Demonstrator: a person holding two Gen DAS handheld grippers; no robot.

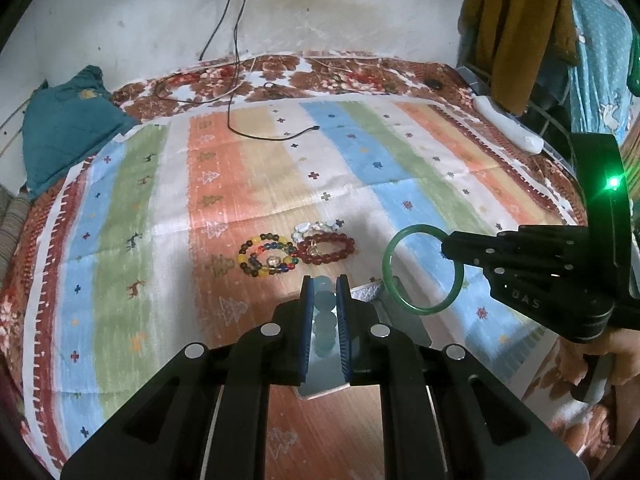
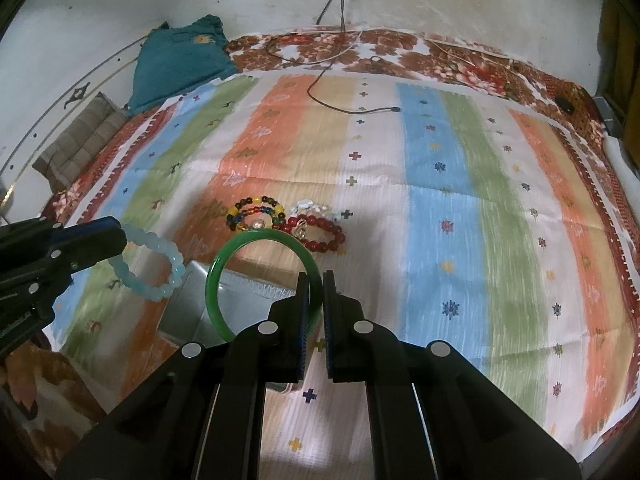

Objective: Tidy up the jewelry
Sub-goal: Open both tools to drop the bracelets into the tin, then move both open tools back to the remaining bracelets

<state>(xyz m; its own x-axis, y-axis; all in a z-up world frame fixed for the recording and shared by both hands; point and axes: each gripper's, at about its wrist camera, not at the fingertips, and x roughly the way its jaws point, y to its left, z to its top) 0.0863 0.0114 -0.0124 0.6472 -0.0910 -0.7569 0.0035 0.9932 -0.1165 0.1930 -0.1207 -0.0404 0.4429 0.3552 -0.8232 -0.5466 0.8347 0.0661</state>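
Note:
In the left wrist view my left gripper [image 1: 325,282] is shut on a pale blue bead bracelet [image 1: 323,300], held above an open silver box [image 1: 366,293]. My right gripper [image 1: 446,246] comes in from the right, shut on a green bangle [image 1: 424,311]. In the right wrist view the right gripper [image 2: 316,278] pinches the green bangle [image 2: 262,235] over the silver box [image 2: 240,296]. At the left, the left gripper [image 2: 122,240] holds the pale blue bracelet [image 2: 176,270]. A multicolour bead bracelet [image 2: 256,210], a dark red one [image 2: 332,245] and a white one [image 2: 316,206] lie on the cloth beyond.
A striped cloth [image 1: 240,184] covers a floral bedsheet [image 1: 320,76]. A black cable [image 1: 256,134] trails from the wall onto it. A teal cushion [image 1: 68,120] lies at the far left and clothes [image 1: 516,28] hang at the right. A hand [image 1: 600,356] grips the right tool.

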